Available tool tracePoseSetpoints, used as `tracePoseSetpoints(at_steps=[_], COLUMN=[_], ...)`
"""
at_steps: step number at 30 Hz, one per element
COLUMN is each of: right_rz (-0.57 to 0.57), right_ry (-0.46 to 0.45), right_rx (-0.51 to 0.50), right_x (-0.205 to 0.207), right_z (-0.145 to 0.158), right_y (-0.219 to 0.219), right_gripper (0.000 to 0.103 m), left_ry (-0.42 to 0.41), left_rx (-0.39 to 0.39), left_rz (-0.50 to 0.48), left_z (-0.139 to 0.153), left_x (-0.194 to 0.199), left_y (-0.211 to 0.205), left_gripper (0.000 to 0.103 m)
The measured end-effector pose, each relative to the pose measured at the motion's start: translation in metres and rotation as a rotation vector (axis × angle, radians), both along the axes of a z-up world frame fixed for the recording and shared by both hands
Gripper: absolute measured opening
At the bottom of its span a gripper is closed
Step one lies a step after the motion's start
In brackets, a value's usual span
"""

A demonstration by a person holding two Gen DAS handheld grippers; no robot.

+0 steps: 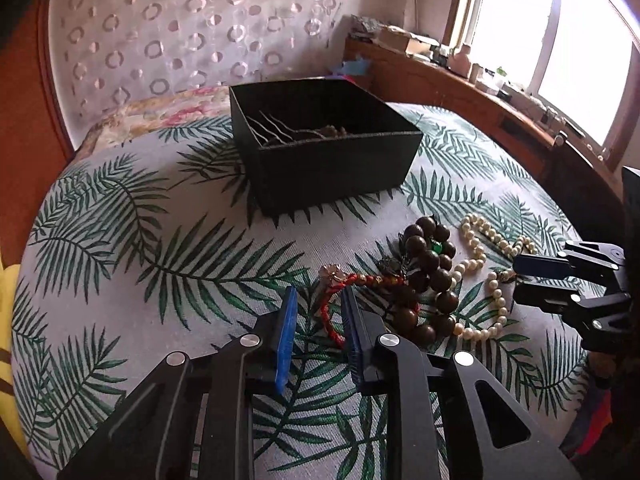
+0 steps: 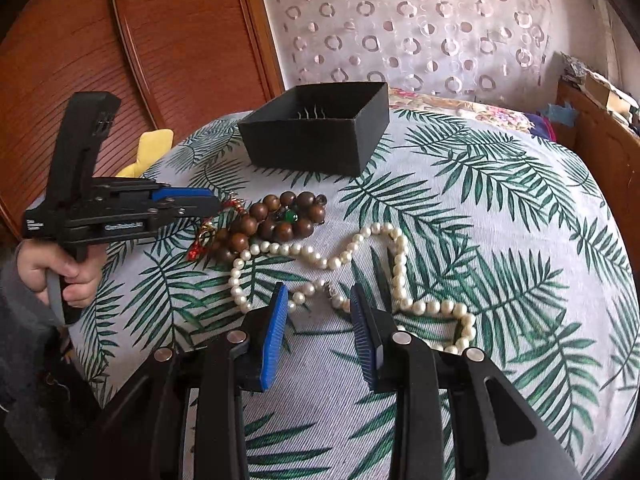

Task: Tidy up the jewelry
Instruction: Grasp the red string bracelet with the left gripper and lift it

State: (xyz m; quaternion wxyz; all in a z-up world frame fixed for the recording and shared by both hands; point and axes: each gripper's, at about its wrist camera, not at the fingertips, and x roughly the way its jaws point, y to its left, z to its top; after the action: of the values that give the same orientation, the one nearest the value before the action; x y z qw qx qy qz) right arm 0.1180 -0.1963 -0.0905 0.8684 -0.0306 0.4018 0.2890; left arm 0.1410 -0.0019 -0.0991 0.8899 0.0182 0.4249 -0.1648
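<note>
A black open box (image 1: 332,160) stands on the leaf-print cloth (image 1: 160,240), with thin wavy hairpins inside; it also shows in the right wrist view (image 2: 316,136). A red cord bracelet (image 1: 336,304), a brown wooden bead bracelet (image 1: 430,264) and a pearl necklace (image 1: 480,256) lie in a pile. My left gripper (image 1: 318,300) is open, its fingers either side of the red bracelet. My right gripper (image 2: 318,294) is open, its fingers either side of the pearl necklace (image 2: 360,248) near its clasp. The wooden beads (image 2: 276,220) lie beyond the pearls.
The cloth covers a bed with a floral pillow (image 1: 160,112) at the head. A wooden ledge (image 1: 460,80) with small items runs under the window at the right. A wooden wardrobe (image 2: 140,40) and a yellow object (image 2: 150,148) are at the left.
</note>
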Motion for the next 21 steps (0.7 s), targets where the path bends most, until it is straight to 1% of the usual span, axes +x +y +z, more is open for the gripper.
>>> tracePoseSetpoints(at_steps=[5,6,7,8,11,14,21], right_rz=[-0.007,-0.007,-0.007,-0.008,-0.009,-0.008,-0.007], right_ry=[-0.016,-0.017,-0.017,-0.017,-0.015,-0.013,-0.025], right_rx=[0.000,0.003,0.005,0.006,0.009,0.013,-0.007], right_x=[-0.002,-0.002,-0.002,-0.001,-0.001,-0.002,-0.002], right_z=[0.003,0.003,0.003,0.003,0.003,0.002,0.003], right_y=[0.000,-0.001,-0.001,-0.002,-0.002,-0.004,-0.001], right_gripper=[0.035,0.035,0.035,0.035,0.035,0.035,0.035], left_ry=[-0.006,-0.009,-0.012,-0.015,-0.025,-0.063,-0.174], left_rx=[0.040,0.049,0.058,0.073,0.078,0.040,-0.040], left_rz=[-0.011,-0.013,-0.015,-0.022,-0.047,-0.053,-0.041], left_z=[-0.001,-0.001,-0.001,-0.001,0.000,0.011,0.054], left_x=[0.004,0.004,0.006,0.005,0.000,-0.012,-0.038], left_y=[-0.006,-0.007,-0.008,-0.010,-0.014,-0.014,-0.011], left_gripper=[0.021,0.019,0.009,0.002,0.001,0.001,0.001])
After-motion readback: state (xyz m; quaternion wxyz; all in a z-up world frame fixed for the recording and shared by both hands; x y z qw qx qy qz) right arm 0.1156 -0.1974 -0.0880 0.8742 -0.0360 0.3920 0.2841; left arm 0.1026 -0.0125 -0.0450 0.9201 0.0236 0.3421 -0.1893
